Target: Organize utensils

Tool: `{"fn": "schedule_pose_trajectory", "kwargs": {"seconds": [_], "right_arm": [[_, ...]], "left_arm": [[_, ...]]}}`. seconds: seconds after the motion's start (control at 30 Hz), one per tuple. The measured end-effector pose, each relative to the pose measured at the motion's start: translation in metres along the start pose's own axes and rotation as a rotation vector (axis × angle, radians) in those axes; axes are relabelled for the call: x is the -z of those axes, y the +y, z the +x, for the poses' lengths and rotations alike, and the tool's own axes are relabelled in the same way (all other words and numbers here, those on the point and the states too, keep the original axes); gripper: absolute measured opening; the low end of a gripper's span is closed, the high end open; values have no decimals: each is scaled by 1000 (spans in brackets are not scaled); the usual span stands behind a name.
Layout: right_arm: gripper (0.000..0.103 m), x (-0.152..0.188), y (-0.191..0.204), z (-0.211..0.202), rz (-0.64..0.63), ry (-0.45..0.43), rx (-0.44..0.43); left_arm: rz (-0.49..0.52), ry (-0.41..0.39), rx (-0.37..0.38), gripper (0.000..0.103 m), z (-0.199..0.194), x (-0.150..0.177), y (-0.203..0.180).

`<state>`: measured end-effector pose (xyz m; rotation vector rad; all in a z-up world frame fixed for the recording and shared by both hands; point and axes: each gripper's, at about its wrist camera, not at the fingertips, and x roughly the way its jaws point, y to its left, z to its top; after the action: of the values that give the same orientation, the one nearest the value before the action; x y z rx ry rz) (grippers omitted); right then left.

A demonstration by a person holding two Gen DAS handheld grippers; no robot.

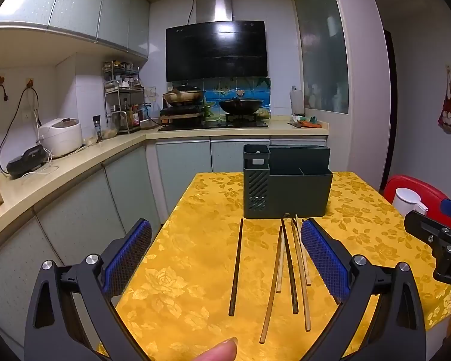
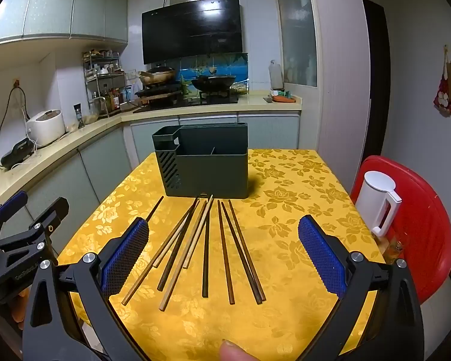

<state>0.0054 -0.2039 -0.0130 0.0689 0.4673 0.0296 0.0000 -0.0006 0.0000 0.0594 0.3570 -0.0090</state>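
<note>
You are holding left gripper with jaws spread wide, nothing between pads, hovering over yellow tablecloth. You are holding right gripper equally wide, empty. Chopsticks are lying loose on cloth beneath both. Dark utensil holder is standing upright just beyond their far tips.

You're running two matching rigs: left gripper and right gripper are both showing black angular arms, silver round screw heads, and blue fingers with a mesh-textured grip face. Partial white lettering is showing on each body.
</note>
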Motion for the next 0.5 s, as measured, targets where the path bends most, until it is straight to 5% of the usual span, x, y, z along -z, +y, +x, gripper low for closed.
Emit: {"fn": "schedule_pose_trajectory", "kwargs": {"seconds": [0.5], "right_arm": [[96,1,-2,-3,1,-4,1]], "left_arm": [[-2,0,5,96,-6,3,-3]]}}
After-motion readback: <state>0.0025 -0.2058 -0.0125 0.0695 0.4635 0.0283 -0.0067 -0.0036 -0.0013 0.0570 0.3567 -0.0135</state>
